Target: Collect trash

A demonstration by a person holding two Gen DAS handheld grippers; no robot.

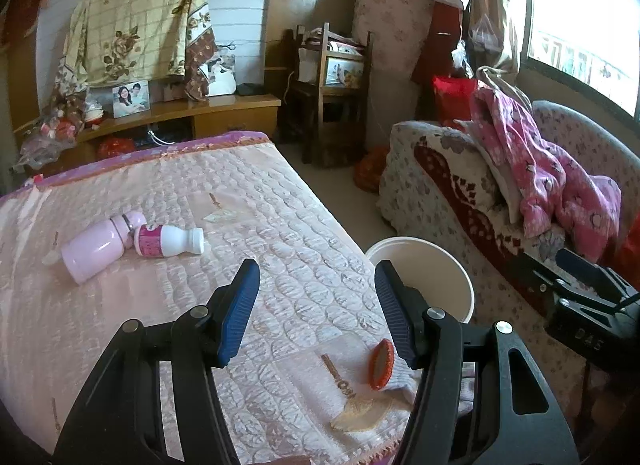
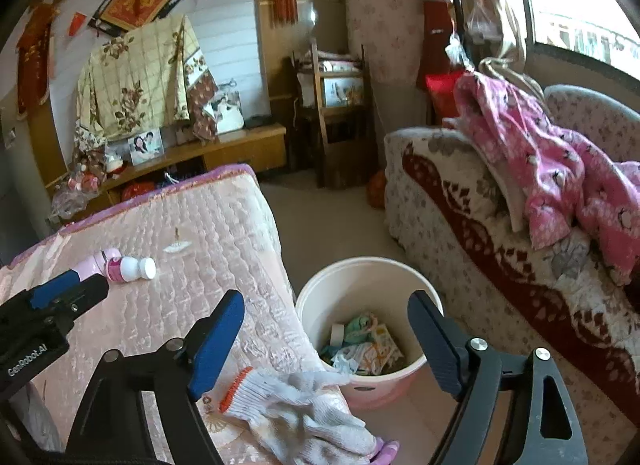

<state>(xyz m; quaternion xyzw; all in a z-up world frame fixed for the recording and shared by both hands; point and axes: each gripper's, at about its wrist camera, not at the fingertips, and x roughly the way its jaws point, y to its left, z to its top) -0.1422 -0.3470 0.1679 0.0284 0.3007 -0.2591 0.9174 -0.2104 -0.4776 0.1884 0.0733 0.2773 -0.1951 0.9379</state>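
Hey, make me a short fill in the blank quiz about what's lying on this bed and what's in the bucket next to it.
1. The small white bottle on the bed has a pink label and lies on its ____.
2. The bucket on the floor beside the bed already holds crumpled ____.
3. The white knit glove at the bed's near corner has an ____ cuff.
4. Both the left tongs and the right tongs hold ____.

Missing words: side; trash; orange; nothing

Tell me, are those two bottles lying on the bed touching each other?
Touching. In the left wrist view the white bottle with the pink label lies with its base pressed against the neck of the pink bottle on the bed; no gap shows between them.
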